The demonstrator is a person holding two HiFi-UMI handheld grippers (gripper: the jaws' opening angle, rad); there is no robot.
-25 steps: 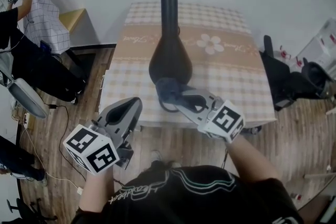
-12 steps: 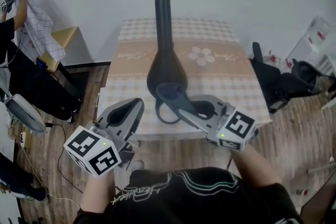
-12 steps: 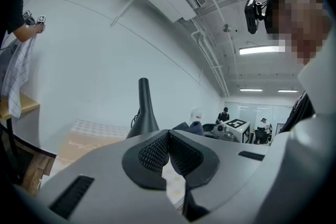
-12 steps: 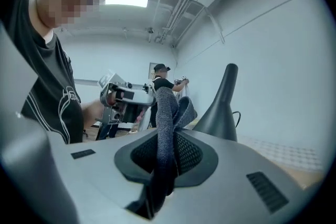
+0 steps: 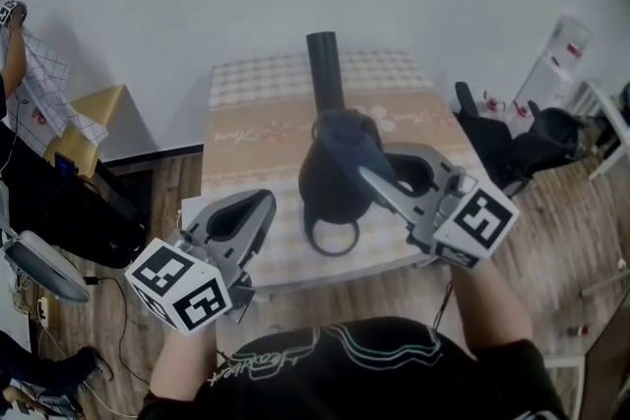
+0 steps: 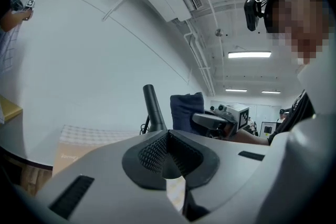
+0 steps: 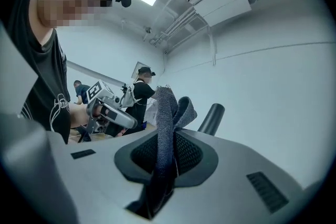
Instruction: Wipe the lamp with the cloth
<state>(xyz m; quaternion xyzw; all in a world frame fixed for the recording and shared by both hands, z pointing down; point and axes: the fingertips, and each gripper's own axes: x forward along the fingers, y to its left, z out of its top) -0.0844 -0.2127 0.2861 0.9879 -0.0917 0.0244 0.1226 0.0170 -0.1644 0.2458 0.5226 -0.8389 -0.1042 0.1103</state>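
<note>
A black lamp (image 5: 327, 174) with a bulbous body and a tall neck (image 5: 324, 74) stands on the checked table (image 5: 246, 108). My right gripper (image 5: 356, 157) is shut on a dark blue cloth (image 5: 345, 137), which lies against the lamp's shoulder where the neck begins. In the right gripper view the cloth (image 7: 165, 128) sticks up between the jaws, with the lamp neck (image 7: 210, 118) just behind. My left gripper (image 5: 258, 210) hovers at the table's near left edge, shut and empty, apart from the lamp. From it I see the neck (image 6: 153, 107) and the cloth (image 6: 186, 110).
The lamp's cord loop (image 5: 331, 236) lies on the table in front of the lamp. A black chair with dark gear (image 5: 507, 143) stands right of the table. At the left are a yellow box (image 5: 87, 113) and a person holding a checked sheet (image 5: 34, 89).
My right gripper has carried the cloth from the lamp's lower body up to the base of its neck. The left gripper has stayed near the table's front left edge.
</note>
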